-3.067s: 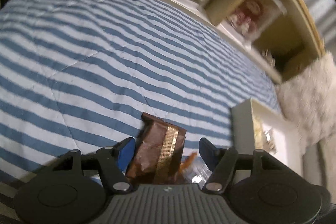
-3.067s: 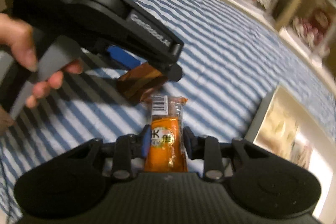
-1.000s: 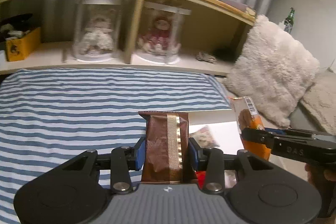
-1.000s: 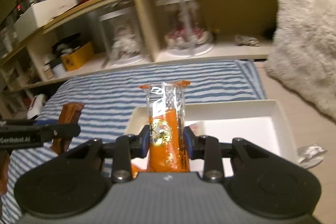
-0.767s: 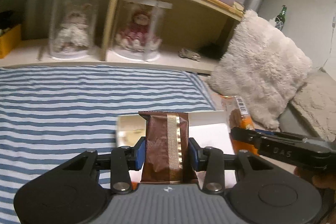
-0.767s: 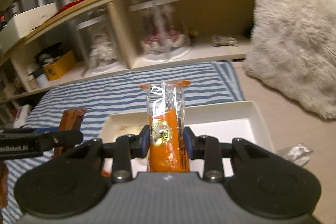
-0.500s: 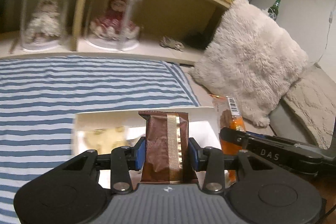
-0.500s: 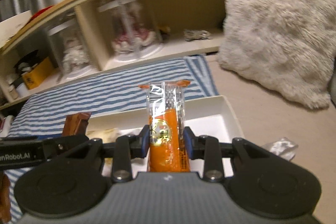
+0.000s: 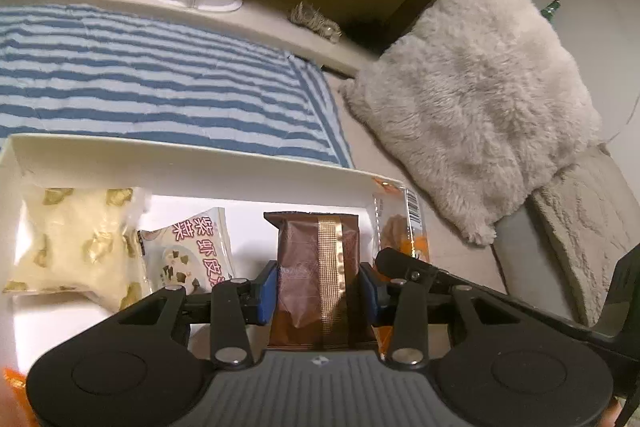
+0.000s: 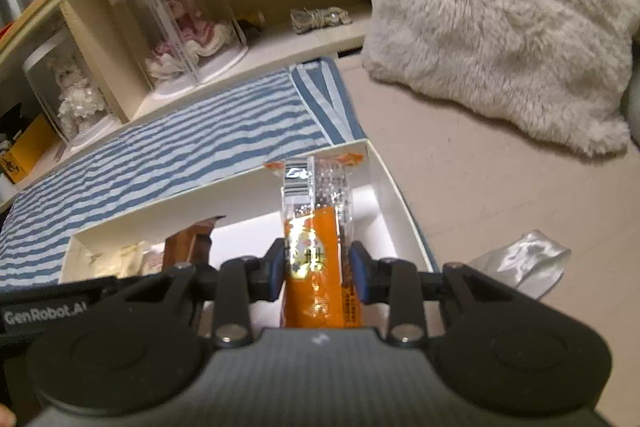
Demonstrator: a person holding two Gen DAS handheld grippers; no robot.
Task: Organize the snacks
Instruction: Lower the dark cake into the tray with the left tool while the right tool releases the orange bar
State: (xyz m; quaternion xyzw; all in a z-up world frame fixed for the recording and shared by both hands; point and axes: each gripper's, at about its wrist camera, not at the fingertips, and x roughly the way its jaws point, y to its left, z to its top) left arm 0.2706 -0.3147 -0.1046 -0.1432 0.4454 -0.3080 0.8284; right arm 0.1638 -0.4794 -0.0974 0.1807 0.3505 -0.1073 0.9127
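Both are hovering over the white box (image 9: 192, 163) — left hand-held gripper (image 9: 318, 285) clamping a brown packet (image 9: 316, 267), right hand-held gripper (image 10: 316, 271) gripping an orange packet (image 10: 316, 267).

The black body of the left tongs (image 10: 100, 303) carries the white lettering "GenRobot.AI", seen from the right wrist view. A white snack packet (image 9: 192, 251) in the white box (image 9: 180, 171) bears red Chinese print, "紫菜" and "虾皮" among it. The orange snack (image 10: 316, 247) shows a barcode, its digits too small to read.

Both grippers moved from striped blanket (image 9: 160, 75) to over white box (image 9: 200, 175).
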